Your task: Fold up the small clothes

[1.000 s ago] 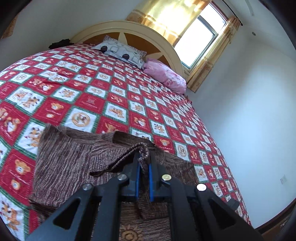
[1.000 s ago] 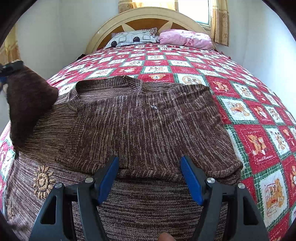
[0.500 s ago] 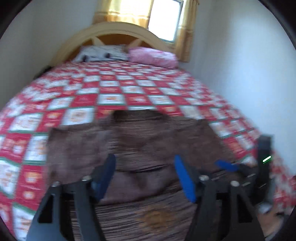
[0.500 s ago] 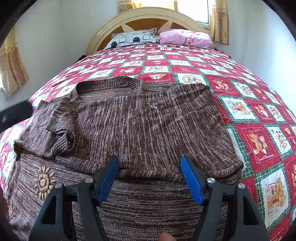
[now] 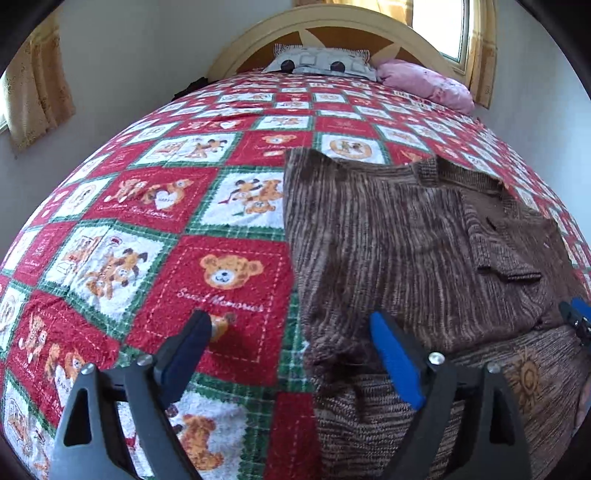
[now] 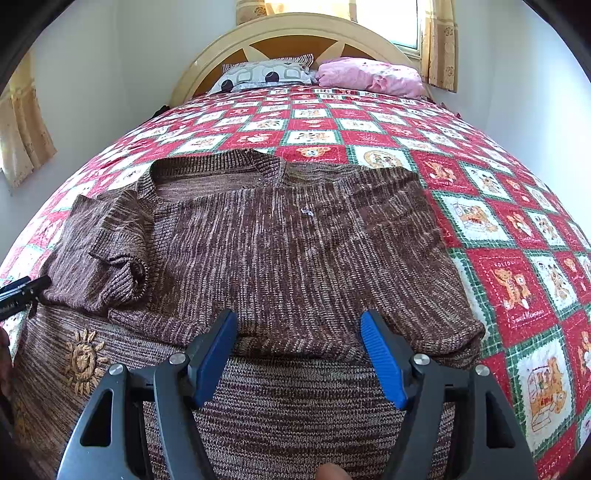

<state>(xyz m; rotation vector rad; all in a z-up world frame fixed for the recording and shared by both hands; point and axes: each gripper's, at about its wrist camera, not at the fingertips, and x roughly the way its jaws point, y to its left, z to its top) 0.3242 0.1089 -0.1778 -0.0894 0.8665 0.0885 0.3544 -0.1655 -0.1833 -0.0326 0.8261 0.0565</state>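
Now the left gripper (image 5: 291, 341) is hovering with jaws opening, nothing between them, straddling the brown sweater's (image 6: 295, 251) left edge. Right gripper (image 6: 299, 347) is holding released above the folded hem. Sweater is lying flat on the quilt (image 6: 498, 229), neckline pointing toward the headboard (image 6: 295, 33), sleeve (image 6: 99, 254) folded inward.

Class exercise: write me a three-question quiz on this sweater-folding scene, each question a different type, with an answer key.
1. True or false: the left gripper is clamping the sweater.
2. Which sleeve lies folded onto the body: A) the camera-left one in the right wrist view, B) the camera-right one?
3. Fill in: two pillows lie by the headboard, one patterned grey, one ____.

Key: 1 false, its jaws are opening with nothing gripped; 2 A; 3 pink.
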